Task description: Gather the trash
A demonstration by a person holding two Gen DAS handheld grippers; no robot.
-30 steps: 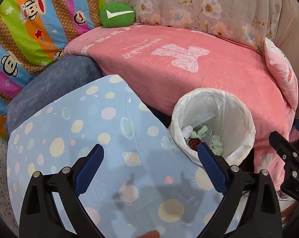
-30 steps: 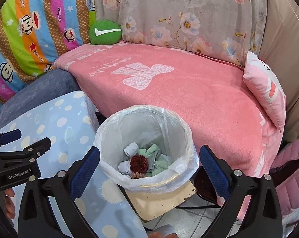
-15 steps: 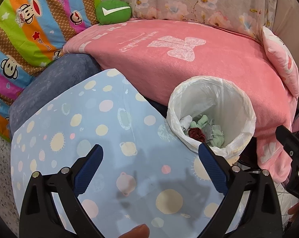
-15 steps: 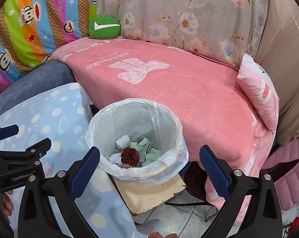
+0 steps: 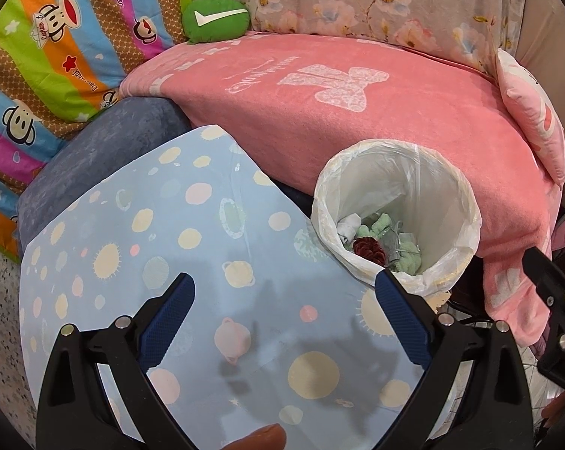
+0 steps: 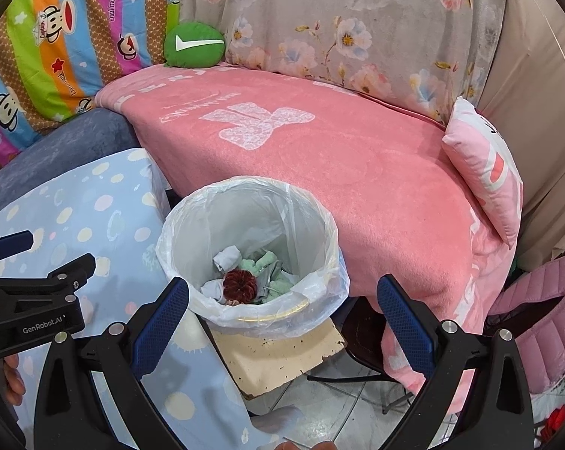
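A white-lined trash bin (image 5: 447, 183) stands between a blue dotted table (image 5: 207, 262) and a pink-covered sofa (image 5: 357, 120). The bin also shows in the right wrist view (image 6: 319, 225). Inside lie a dark red pine cone (image 6: 238, 284), pale green scraps (image 6: 271, 260) and white crumpled paper (image 6: 228, 257). My left gripper (image 5: 284, 322) is open and empty above the table, left of the bin. My right gripper (image 6: 282, 324) is open and empty, just in front of and above the bin. The left gripper also shows at the left of the right wrist view (image 6: 38, 251).
A green round cushion (image 5: 215, 18) and a striped cartoon blanket (image 5: 57, 56) lie at the back left. A pink pillow (image 6: 484, 172) sits on the sofa's right end. A grey-blue cushion (image 5: 106, 157) lies beside the table. A beige board (image 6: 282, 356) lies under the bin on the tiled floor.
Both grippers have drawn back and risen a little, so the bin and sofa look smaller and farther. Both stay open and empty. The bin's contents have not moved.
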